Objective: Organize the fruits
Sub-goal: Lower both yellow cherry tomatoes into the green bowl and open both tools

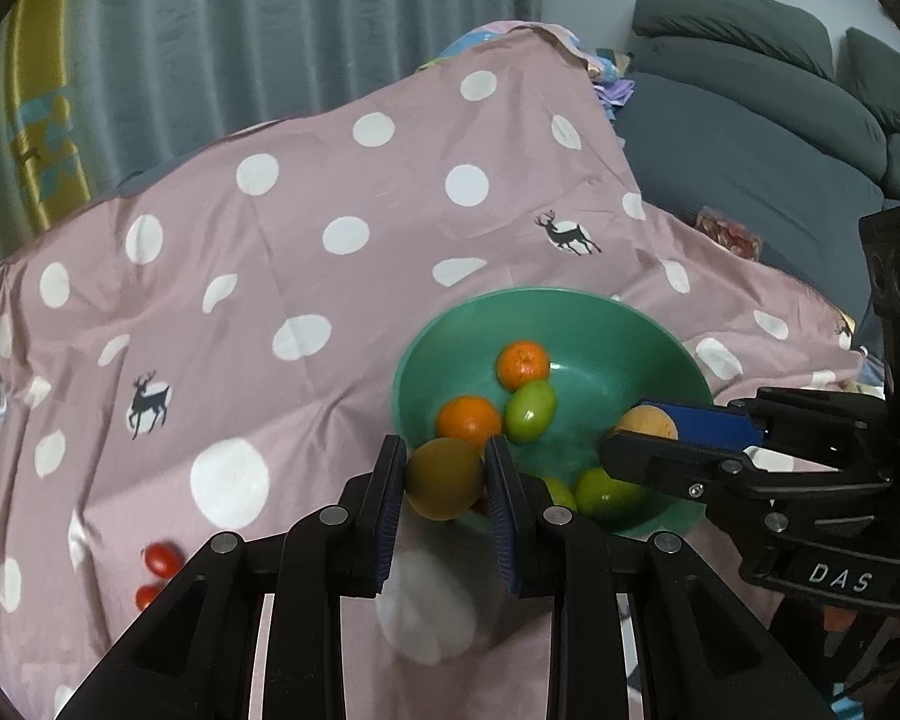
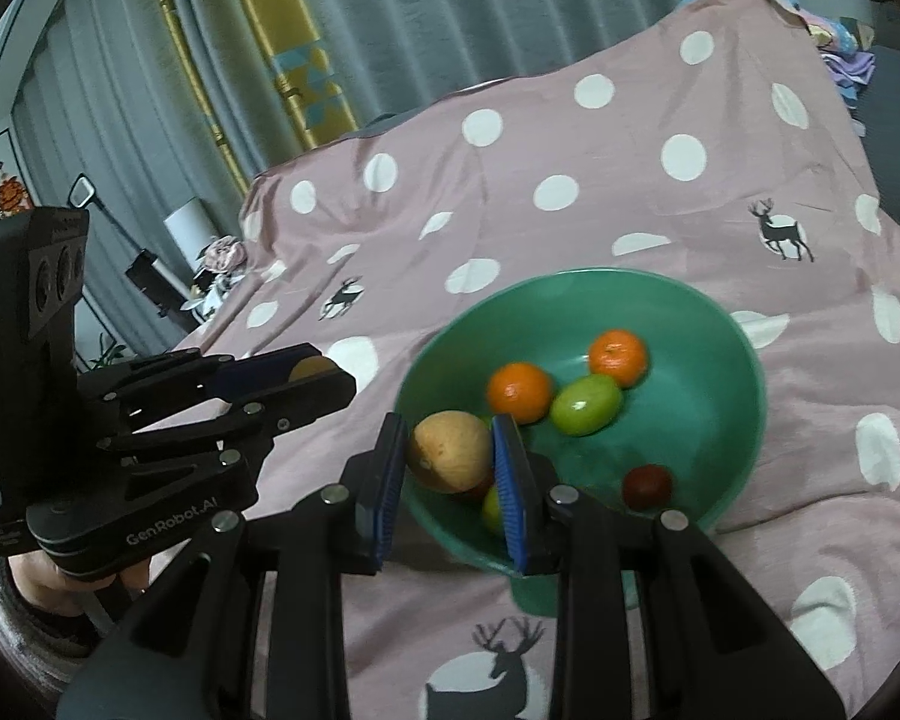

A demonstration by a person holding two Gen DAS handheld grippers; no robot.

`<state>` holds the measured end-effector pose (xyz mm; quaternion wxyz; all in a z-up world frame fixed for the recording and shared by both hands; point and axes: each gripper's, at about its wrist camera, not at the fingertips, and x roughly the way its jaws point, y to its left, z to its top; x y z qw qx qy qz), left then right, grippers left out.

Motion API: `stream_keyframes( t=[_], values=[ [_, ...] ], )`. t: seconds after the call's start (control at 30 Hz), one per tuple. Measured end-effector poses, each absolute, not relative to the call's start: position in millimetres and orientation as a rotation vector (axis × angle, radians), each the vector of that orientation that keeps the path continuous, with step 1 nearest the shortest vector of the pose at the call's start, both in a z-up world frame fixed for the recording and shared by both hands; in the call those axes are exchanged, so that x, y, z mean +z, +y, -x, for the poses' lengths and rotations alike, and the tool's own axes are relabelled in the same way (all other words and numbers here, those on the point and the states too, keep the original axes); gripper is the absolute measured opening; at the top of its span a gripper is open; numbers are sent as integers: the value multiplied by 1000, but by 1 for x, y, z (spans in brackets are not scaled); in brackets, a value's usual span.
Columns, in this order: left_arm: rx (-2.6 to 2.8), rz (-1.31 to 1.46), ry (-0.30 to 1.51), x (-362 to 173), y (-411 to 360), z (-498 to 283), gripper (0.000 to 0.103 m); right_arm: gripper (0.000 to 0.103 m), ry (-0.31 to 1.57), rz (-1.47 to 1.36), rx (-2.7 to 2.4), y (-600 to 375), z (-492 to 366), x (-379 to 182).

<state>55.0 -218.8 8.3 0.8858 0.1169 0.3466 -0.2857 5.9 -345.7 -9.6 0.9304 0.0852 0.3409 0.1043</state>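
A green bowl [image 1: 600, 312] [image 2: 744, 360] sits on the pink dotted cloth. It holds two oranges [image 1: 522, 363] [image 2: 519, 391], green fruits [image 1: 530, 411] [image 2: 586, 403] and a dark red fruit [image 2: 647, 485]. My left gripper [image 1: 444, 477] is shut on a brownish-yellow round fruit [image 1: 444, 477] at the bowl's near-left rim. My right gripper [image 2: 450, 459] is shut on a tan round fruit [image 2: 450, 450] over the bowl's near edge; it shows in the left wrist view [image 1: 648, 423] above the bowl's right side.
Two small red tomatoes [image 1: 162, 558] lie on the cloth at the left. A grey sofa [image 1: 750, 138] stands behind on the right, with a red packet [image 1: 729, 234] on it. Curtains [image 2: 390, 18] hang behind.
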Motion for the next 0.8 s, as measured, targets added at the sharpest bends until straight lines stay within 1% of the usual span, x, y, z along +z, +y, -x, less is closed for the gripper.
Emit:
stream_keyframes(
  t=[0.8],
  values=[
    [-619, -338, 760, -15, -267, -91, 27, 30, 715, -152, 122, -375, -38, -20]
  ],
)
